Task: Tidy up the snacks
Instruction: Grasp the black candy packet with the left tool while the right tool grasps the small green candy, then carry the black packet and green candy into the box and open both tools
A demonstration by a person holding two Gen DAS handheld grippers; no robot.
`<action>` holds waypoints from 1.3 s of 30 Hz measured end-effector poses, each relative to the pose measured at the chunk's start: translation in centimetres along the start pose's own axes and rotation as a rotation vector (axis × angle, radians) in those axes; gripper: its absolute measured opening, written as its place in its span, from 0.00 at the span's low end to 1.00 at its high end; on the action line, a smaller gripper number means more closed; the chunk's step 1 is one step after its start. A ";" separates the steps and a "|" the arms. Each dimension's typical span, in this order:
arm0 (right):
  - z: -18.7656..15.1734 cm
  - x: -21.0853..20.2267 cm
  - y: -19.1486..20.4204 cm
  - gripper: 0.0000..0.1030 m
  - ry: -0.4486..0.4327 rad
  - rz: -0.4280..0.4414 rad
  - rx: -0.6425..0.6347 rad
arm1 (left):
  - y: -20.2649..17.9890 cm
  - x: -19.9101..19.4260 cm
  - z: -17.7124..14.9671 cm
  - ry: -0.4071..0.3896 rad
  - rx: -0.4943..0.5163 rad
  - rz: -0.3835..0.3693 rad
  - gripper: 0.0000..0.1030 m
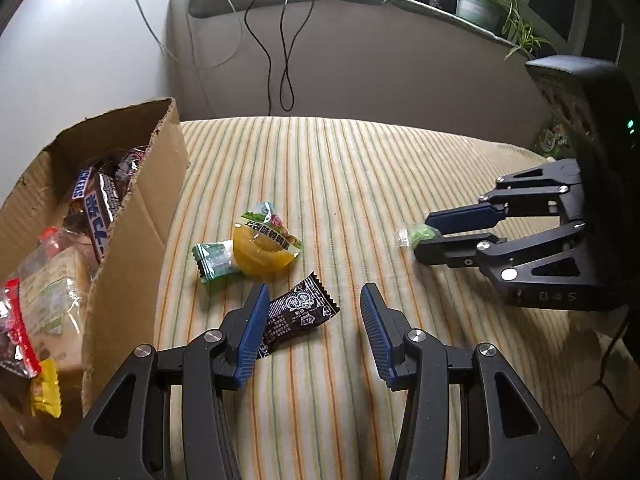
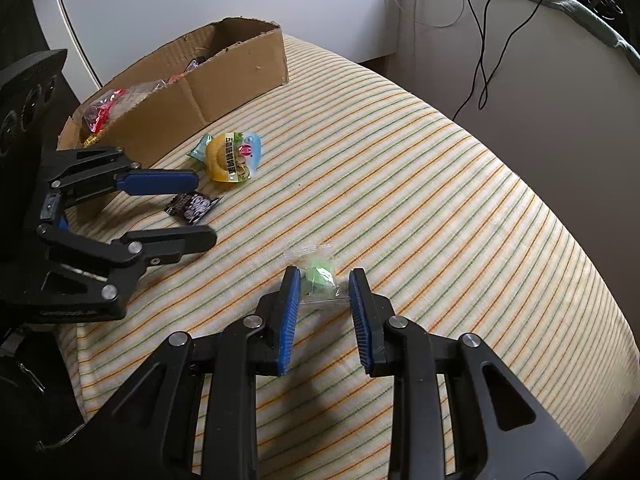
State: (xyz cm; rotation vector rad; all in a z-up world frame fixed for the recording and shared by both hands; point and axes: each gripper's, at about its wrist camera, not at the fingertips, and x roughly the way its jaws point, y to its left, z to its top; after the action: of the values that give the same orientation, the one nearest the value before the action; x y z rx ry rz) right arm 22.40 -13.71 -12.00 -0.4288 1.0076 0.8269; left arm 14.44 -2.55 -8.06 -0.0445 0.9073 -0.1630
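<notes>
The left gripper [image 1: 312, 300] is spread wide, holding nothing. A black packet [image 1: 298, 316] lies on the cloth between its fingers, its near end against or under the left finger's blue pad [image 1: 252, 336]; whether they truly touch cannot be told. The right finger stands clear of it.

The right gripper [image 2: 324, 280] is also apart, narrower, with its two pads flanking a green candy [image 2: 318, 274] in clear wrap. The wrap's edges reach toward both pads, but the fingers are not pressed on it. From the left wrist view the right gripper [image 1: 416, 236] has the candy [image 1: 416, 235] at its fingertips.

A torn cardboard box [image 1: 132, 216] sits at the bed's left edge, open-topped. It holds chocolate bars [image 1: 96, 208], a clear bag [image 1: 52, 280] of something pale, a red packet [image 1: 18, 324] and a yellow packet [image 1: 46, 394].

Just beside the box wall lie a yellow cup snack [image 1: 264, 246] with a printed lid, and a green-white sachet [image 1: 214, 260] touching it. The black packet is near them, nearer the bed's front edge.

The bed's striped cloth [image 1: 360, 168] has orange and green lines. Behind it stand a pale wall, hanging black cables [image 1: 286, 60], and a ledge with a potted plant [image 1: 484, 4].
</notes>
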 end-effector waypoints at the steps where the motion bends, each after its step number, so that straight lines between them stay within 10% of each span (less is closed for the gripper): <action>1: 0.0 0.0 0.0 0.26 -0.002 0.000 0.001 | 0.0 -0.1 0.1 -0.005 0.001 0.000 0.45; 10: -0.5 -0.4 0.2 0.26 -0.007 -0.003 0.005 | -0.1 1.5 -0.1 0.030 0.044 0.052 0.44; 21: -0.8 -1.0 0.5 0.25 -0.021 -0.017 0.016 | -0.3 0.9 -0.6 0.013 0.013 0.030 0.09; 39: -1.3 -3.7 1.0 0.25 -0.060 -0.059 0.064 | 1.3 -4.8 -1.2 -0.090 -0.011 -0.033 0.09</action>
State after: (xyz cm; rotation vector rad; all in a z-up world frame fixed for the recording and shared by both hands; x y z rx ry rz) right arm 19.88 -15.46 -9.33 -0.3751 0.9587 0.7489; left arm 10.78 -0.44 -5.17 -0.0765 0.8180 -0.1853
